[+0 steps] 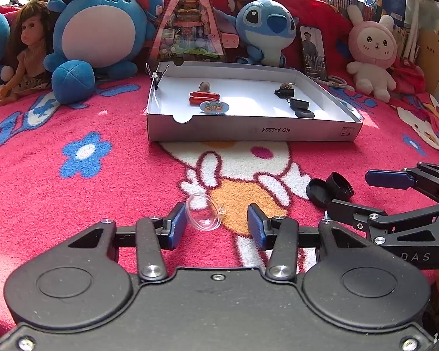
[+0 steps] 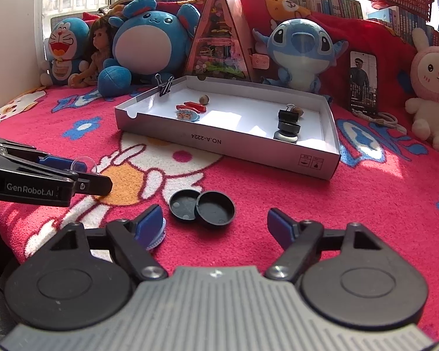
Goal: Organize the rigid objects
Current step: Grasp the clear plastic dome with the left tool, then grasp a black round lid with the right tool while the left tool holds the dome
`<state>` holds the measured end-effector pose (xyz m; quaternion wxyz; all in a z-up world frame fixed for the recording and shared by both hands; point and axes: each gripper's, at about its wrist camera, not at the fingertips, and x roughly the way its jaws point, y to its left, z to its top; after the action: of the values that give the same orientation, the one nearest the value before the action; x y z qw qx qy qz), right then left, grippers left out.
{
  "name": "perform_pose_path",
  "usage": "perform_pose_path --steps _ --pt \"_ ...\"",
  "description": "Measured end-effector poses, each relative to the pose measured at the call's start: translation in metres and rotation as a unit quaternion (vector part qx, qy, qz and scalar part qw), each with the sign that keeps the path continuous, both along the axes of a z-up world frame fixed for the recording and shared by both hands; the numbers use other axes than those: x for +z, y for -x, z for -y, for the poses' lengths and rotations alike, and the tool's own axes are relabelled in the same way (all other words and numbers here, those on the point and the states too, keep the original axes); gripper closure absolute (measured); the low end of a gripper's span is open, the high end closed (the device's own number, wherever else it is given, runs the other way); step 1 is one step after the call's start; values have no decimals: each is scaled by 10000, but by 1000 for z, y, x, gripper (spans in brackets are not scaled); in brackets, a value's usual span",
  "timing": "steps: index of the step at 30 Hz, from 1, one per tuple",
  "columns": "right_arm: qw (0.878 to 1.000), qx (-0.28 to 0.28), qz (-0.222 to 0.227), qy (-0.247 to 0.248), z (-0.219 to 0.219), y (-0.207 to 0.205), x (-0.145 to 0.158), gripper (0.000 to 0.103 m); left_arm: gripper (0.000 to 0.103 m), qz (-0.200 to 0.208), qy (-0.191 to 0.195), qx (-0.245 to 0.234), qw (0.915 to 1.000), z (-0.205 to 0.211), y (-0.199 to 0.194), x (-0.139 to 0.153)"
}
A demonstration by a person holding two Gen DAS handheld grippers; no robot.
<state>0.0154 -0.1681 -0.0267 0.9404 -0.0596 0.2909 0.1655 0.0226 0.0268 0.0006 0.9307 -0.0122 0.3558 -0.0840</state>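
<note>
My left gripper (image 1: pixel 216 225) is open around a clear plastic suction cup (image 1: pixel 204 213) lying on the red blanket; the cup sits nearer the left pad. It also shows in the right wrist view (image 2: pixel 83 164) by the left gripper (image 2: pixel 82 172). My right gripper (image 2: pixel 215 225) is open, just short of two black round caps (image 2: pixel 202 204) lying side by side; they also show in the left wrist view (image 1: pixel 329 190) beside the right gripper (image 1: pixel 365 193). The white box (image 1: pixel 248 128) holds red pieces, a blue oval tag, a nut, binder clips and black caps.
Plush toys, a doll and a triangular display case (image 1: pixel 187 20) line the back. A phone (image 2: pixel 363 83) leans behind the box, with a cable beside it. A pale ridged lid (image 2: pixel 158 237) lies under my right gripper's left pad. A binder clip (image 2: pixel 164 85) grips the box's left wall.
</note>
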Motion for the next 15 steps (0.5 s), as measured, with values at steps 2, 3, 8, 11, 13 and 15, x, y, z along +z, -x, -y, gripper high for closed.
perform_pose_path --steps 2,3,8,11,13,15 --pt "10000 1 10 -6 0 0 0 19 62 1 -12 -13 10000 1 1 0" --pt "10000 -13 21 -4 0 0 0 21 63 3 -11 -16 10000 1 2 0" --pt "9999 -156 56 -43 2 -2 1 29 68 16 -36 -8 10000 0 3 1" --pt "9997 -249 15 -56 5 -4 0 38 69 20 -53 -6 10000 0 2 1" --pt "9996 -287 -12 -82 6 -5 -1 40 69 49 -91 4 9999 1 3 2" --pt "9994 -331 -26 -106 7 -6 -2 41 69 110 -183 8 9998 2 4 2"
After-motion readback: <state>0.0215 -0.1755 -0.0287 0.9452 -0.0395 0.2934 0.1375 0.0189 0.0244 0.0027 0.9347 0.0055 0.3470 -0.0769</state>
